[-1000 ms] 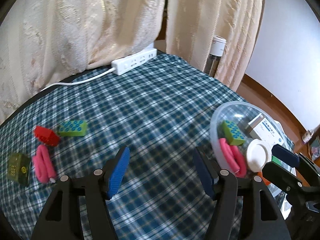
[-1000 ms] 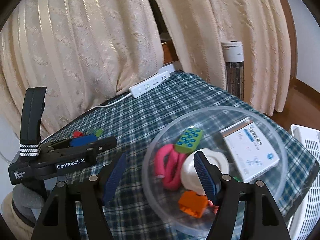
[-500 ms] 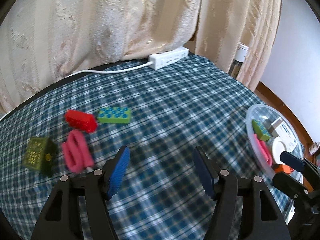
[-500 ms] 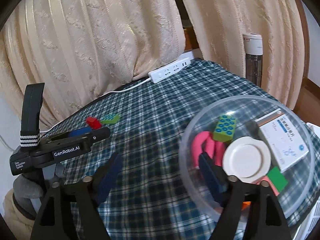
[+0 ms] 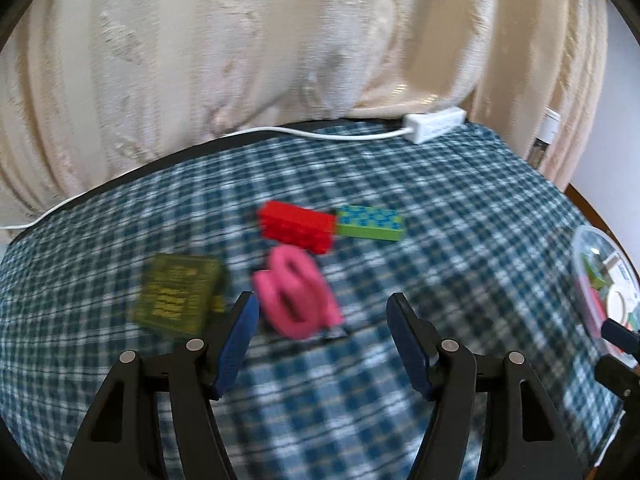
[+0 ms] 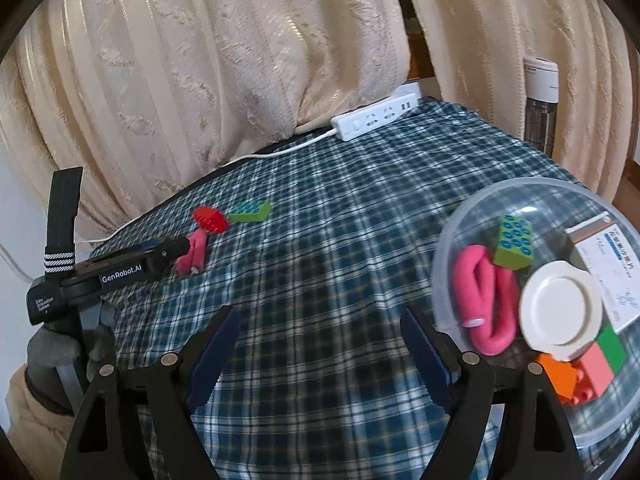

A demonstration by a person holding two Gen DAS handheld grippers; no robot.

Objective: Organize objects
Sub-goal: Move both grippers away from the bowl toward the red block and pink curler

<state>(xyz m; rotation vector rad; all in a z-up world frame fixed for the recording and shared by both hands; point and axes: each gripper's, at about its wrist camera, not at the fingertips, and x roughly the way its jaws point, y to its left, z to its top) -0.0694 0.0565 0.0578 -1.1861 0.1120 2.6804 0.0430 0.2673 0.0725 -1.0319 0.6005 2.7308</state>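
My left gripper [image 5: 320, 312] is open above the checked cloth. A pink foam roll [image 5: 296, 300] lies just ahead of its fingertips, untouched. Left of the roll sits an olive box [image 5: 178, 294]. Behind it lie a red brick [image 5: 296, 226] and a green brick with blue studs [image 5: 370, 222]. My right gripper [image 6: 320, 320] is open and holds nothing, just left of a clear bowl [image 6: 448, 248]. The bowl holds a pink roll [image 6: 484, 296], a green brick [image 6: 514, 246], a white lid [image 6: 560, 316], a carton [image 6: 608, 264] and an orange brick [image 6: 568, 376].
A white power strip [image 6: 376, 116] with its cable lies at the table's far edge, under cream curtains [image 6: 240, 60]. A tall white appliance [image 6: 540, 100] stands beyond the right corner. A sleeve [image 6: 36, 408] shows at lower left. The left gripper's body [image 6: 120, 276] crosses the cloth there.
The left gripper swung left from the bowl to the loose objects, and the pink roll now lies just before its fingers. The right gripper's jaws widened and it drew left off the bowl.
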